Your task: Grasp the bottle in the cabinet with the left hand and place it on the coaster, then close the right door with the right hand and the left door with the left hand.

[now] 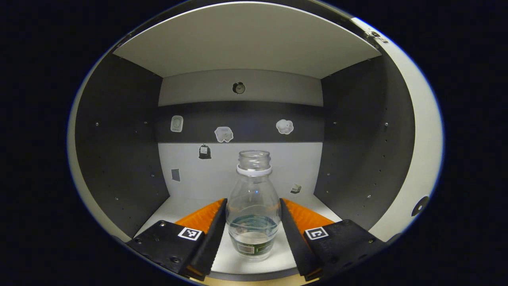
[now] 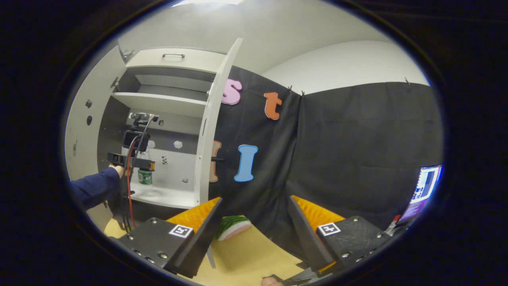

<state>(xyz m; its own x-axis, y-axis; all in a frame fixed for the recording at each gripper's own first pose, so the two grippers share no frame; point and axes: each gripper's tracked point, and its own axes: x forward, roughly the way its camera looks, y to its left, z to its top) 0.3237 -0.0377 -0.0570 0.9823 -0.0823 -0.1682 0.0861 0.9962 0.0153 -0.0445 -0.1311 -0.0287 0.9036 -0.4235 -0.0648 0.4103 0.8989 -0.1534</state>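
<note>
A clear bottle [image 1: 253, 206] with no cap, a white neck ring and a little liquid stands on the cabinet's lower shelf [image 1: 186, 206]. My left gripper [image 1: 253, 200] has one finger against each side of the bottle's belly and is shut on it. In the right gripper view the left gripper [image 2: 131, 159] is inside the cabinet at the bottle [image 2: 145, 175], held by a hand with a blue sleeve [image 2: 93, 186]. Both doors stand open: the right door [image 2: 208, 131] and the left door [image 2: 81, 131]. My right gripper [image 2: 254, 198] hangs open over the table, near a watermelon-patterned coaster [image 2: 234, 227].
The cabinet has dark side walls [image 1: 123, 147], a shelf above [image 1: 246, 39] and small stickers on its back wall [image 1: 224, 134]. The open right door [image 1: 420, 139] edges the left gripper view. A tan table [image 2: 246, 254] lies below the cabinet, and a lit screen [image 2: 426, 186] stands at far right.
</note>
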